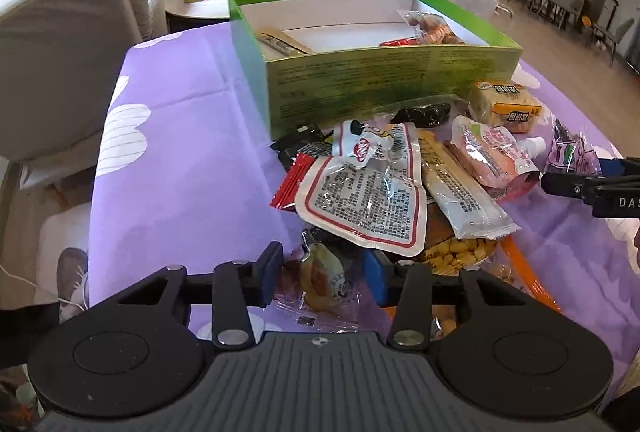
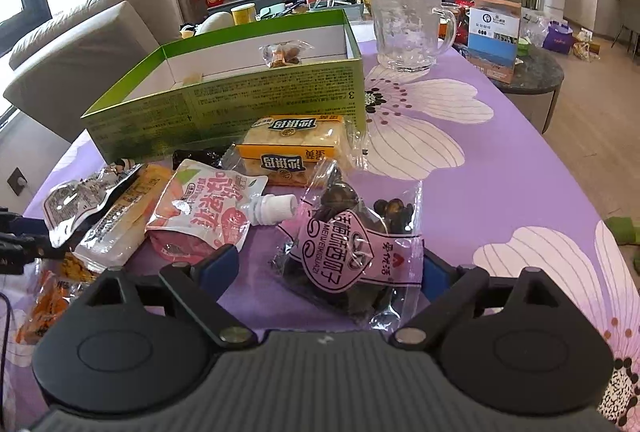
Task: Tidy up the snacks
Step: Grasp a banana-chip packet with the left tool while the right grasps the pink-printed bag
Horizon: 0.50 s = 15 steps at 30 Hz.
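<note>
Beyond both tongs stands the green box, part-filled; the right gripper gapes wide around the pink melon-seed packet, the left gripper open astride a small clear-wrapped snack: each should close squarely mid-packet before lifting.

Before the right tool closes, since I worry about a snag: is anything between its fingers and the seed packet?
Nothing visible does. The right tool stands open with the pink-labelled seed packet already between its fingers, apart from the spouted pouch on its left.
</note>
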Available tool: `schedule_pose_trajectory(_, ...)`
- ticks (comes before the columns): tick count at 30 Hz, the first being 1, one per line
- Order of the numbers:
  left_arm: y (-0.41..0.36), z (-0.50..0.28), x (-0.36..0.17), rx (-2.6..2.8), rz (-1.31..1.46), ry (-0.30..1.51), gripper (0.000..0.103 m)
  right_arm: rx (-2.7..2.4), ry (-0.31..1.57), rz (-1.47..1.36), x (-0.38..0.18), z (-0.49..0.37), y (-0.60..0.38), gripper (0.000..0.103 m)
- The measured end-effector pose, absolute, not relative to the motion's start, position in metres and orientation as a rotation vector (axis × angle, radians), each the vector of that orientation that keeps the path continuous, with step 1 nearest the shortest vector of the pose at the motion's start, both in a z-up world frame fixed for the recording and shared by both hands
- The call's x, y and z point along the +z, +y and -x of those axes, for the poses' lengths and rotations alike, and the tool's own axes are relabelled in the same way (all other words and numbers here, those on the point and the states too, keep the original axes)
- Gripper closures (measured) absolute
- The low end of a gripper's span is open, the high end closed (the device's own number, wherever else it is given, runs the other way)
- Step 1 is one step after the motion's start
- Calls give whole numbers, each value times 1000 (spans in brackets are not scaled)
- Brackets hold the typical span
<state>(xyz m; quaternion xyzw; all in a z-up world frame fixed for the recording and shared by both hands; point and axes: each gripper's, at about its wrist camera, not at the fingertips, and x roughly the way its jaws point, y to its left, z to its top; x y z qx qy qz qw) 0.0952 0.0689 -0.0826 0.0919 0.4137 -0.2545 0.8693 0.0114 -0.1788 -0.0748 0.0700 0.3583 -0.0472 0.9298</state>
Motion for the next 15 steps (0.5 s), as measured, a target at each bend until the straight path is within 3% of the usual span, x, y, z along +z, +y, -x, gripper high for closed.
schedule_pose_trajectory(7,77,-84,-80,-503,-173,867,64,-108,720,-140,-76,-11,-177,8)
schedule_pose_trajectory(10,80,-78,-78,-491,-165,862,64,-108,704,-139,-75,-10,-177,19)
schedule_pose_trajectory(12,82,-74,-76,-486,-163,858,64,-90,694,-154,-73,-8,-179,34)
schedule_pose_trajectory(15,84,-66,-75,-478,-171,853,64,-98,686,-180,-71,-7,-184,39)
